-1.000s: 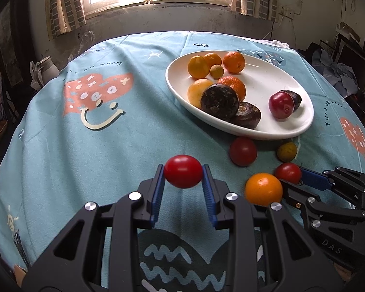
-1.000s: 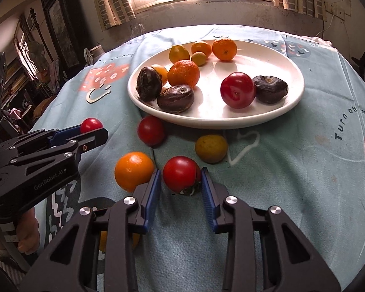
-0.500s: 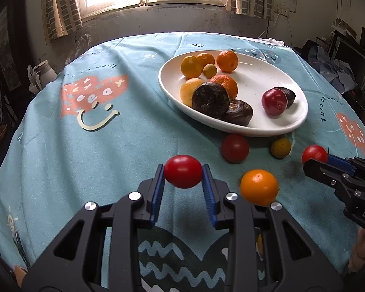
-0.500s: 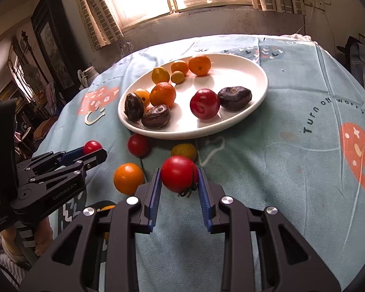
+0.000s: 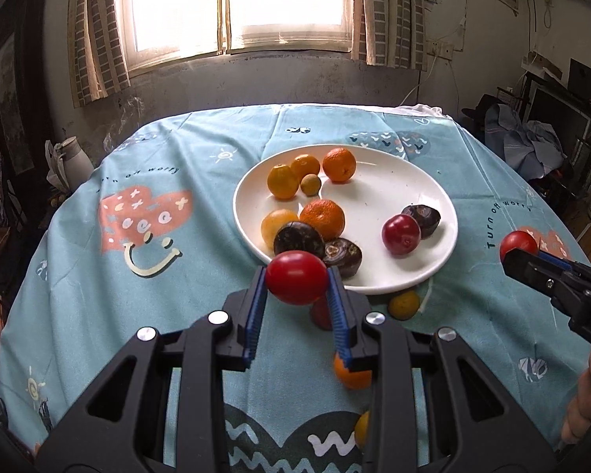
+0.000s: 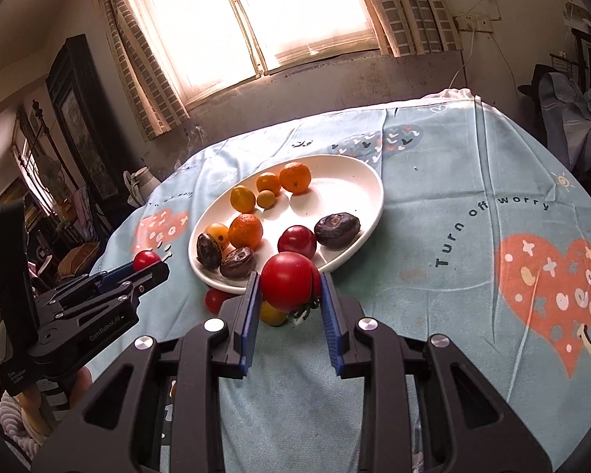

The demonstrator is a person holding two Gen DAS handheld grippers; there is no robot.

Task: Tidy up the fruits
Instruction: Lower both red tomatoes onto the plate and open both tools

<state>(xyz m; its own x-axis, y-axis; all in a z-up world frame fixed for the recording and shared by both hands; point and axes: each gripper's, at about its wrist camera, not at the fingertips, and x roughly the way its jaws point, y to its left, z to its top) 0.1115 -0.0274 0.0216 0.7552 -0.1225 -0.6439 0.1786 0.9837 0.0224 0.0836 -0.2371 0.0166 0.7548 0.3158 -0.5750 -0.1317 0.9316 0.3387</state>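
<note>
My left gripper (image 5: 296, 283) is shut on a red tomato (image 5: 296, 277) and holds it above the table, just short of the near rim of the white plate (image 5: 390, 181). My right gripper (image 6: 290, 285) is shut on a second red tomato (image 6: 287, 280) with a green stem, raised near the plate's (image 6: 350, 181) front edge. The plate holds several oranges, dark passion fruits and a red plum (image 5: 400, 234). Each gripper shows in the other's view, the right one (image 5: 521, 252) and the left one (image 6: 153, 266).
On the blue patterned cloth in front of the plate lie a yellow-green fruit (image 5: 403, 304), a red fruit (image 6: 215, 299), an orange (image 5: 350, 372) and another orange fruit (image 5: 361, 429), partly hidden by my fingers. A white jug (image 5: 71, 158) stands beyond the table's left edge.
Both grippers have risen well above the table with their tomatoes and moved towards the plate. The right gripper lifted its tomato off the cloth.
</note>
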